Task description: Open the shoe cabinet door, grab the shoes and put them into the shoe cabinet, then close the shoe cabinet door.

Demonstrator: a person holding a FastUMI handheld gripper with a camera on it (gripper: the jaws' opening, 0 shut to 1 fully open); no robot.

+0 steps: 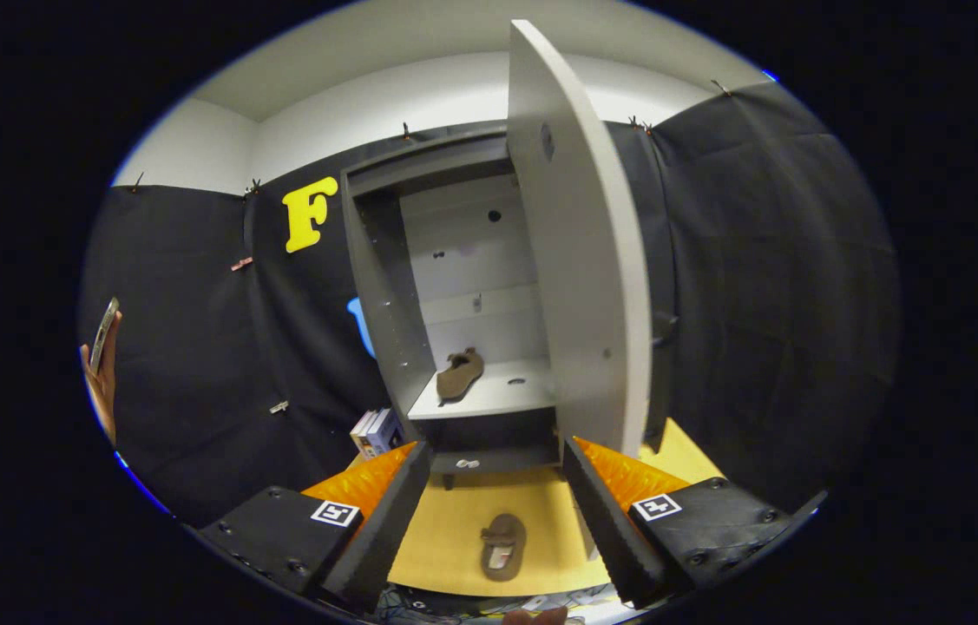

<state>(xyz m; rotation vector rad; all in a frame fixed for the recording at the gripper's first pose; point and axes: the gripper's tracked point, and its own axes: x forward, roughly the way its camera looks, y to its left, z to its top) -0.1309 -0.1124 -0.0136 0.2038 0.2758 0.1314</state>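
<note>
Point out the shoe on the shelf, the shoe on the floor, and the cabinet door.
Shoe on the shelf (pixel 459 374): gripper view, middle of its sole.
Shoe on the floor (pixel 502 545): gripper view, its strap, between the open gripper fingers.
Cabinet door (pixel 580 260): gripper view, inner face.

- One shoe cabinet (pixel 384 286), grey, with its inside open to view.
- One cabinet door (pixel 580 260), swung open, seen nearly edge-on.
- Two brown shoes: one shoe (pixel 459 375) on the cabinet shelf near its left wall, the other shoe (pixel 502 545) on the yellow floor mat (pixel 454 529) before the cabinet, between the fingers.
- One gripper (pixel 495 512) with two fingers, spread wide apart, holding nothing.
- Two square marker tags, one tag (pixel 336 512) on the left finger block and one tag (pixel 657 506) on the right.
- A few books (pixel 376 431) standing at the cabinet's lower left corner; exact number unclear.
- One hand (pixel 103 373) of a person, holding one phone (pixel 104 323).
</note>
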